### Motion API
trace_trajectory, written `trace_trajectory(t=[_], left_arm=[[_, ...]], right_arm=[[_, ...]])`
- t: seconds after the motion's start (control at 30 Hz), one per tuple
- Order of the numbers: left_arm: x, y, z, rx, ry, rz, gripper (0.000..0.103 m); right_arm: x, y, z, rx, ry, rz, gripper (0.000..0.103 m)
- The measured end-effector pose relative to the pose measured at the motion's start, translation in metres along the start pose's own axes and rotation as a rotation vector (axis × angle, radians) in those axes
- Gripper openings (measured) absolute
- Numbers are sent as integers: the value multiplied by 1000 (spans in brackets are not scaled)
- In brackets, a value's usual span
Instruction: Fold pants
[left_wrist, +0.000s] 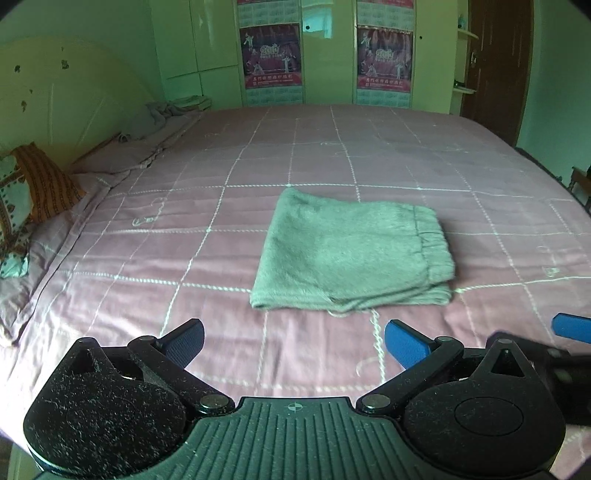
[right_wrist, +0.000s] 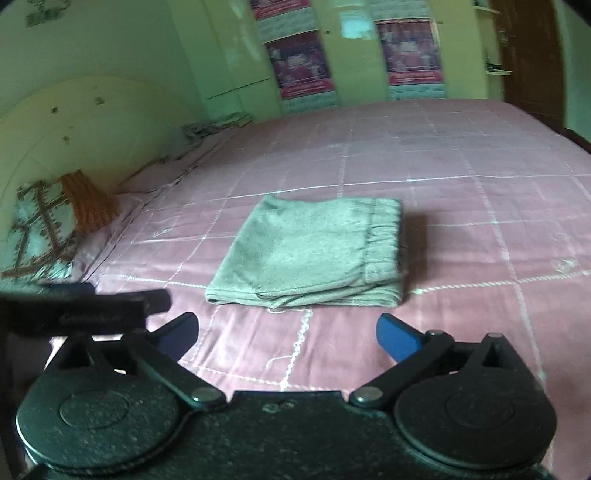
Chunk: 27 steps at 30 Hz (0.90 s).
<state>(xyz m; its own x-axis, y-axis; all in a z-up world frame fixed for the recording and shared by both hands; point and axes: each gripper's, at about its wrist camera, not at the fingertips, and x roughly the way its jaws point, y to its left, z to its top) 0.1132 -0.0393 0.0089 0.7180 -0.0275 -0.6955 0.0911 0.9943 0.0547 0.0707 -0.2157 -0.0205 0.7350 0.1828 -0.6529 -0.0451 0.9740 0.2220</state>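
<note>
The grey-green pants (left_wrist: 351, 251) lie folded into a flat rectangle on the pink checked bedspread (left_wrist: 184, 206), elastic waistband at the right side. In the right wrist view the folded pants (right_wrist: 310, 254) sit in the middle of the bedspread (right_wrist: 461, 221). My left gripper (left_wrist: 293, 343) hangs above the bed short of the pants' near edge, open, with nothing between its blue pads. My right gripper (right_wrist: 288, 334) is likewise open and empty, back from the near fold. The right gripper's blue fingertip (left_wrist: 570, 326) shows at the right edge of the left wrist view; the left gripper's body (right_wrist: 74, 308) shows at left.
A curved headboard (left_wrist: 74, 99) runs along the left with patterned pillows (left_wrist: 33, 195) and crumpled cloth (left_wrist: 159, 118) against it. Wardrobe doors with posters (left_wrist: 271, 55) stand beyond the bed's far edge. A brown door (left_wrist: 495, 62) is at the far right.
</note>
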Motion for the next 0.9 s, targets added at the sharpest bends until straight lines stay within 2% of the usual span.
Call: trace_trajectory(t=[0.07, 0.2, 0.33, 0.57, 0.73, 0.9], left_arm=[[-15, 2, -7, -14, -7, 3, 103], [-44, 5, -20, -32, -26, 1, 103], [-71, 3, -34, -4, -72, 28, 103], [-100, 4, -52, -28, -88, 36, 103], [-120, -4, -60, -32, -113, 45, 103], [-135, -14, -61, -31, -124, 46, 103]], right_arm=[[-12, 7, -1, 13, -4, -81, 103], [-44, 19, -10, -80, -105, -127, 103], [-70, 28, -21, -139, -199, -186, 103], [-87, 38, -41, -168, -220, -209, 103], [-104, 43, -56, -187, -285, -268, 103], [-112, 42, -53, -210, -297, -279, 103]])
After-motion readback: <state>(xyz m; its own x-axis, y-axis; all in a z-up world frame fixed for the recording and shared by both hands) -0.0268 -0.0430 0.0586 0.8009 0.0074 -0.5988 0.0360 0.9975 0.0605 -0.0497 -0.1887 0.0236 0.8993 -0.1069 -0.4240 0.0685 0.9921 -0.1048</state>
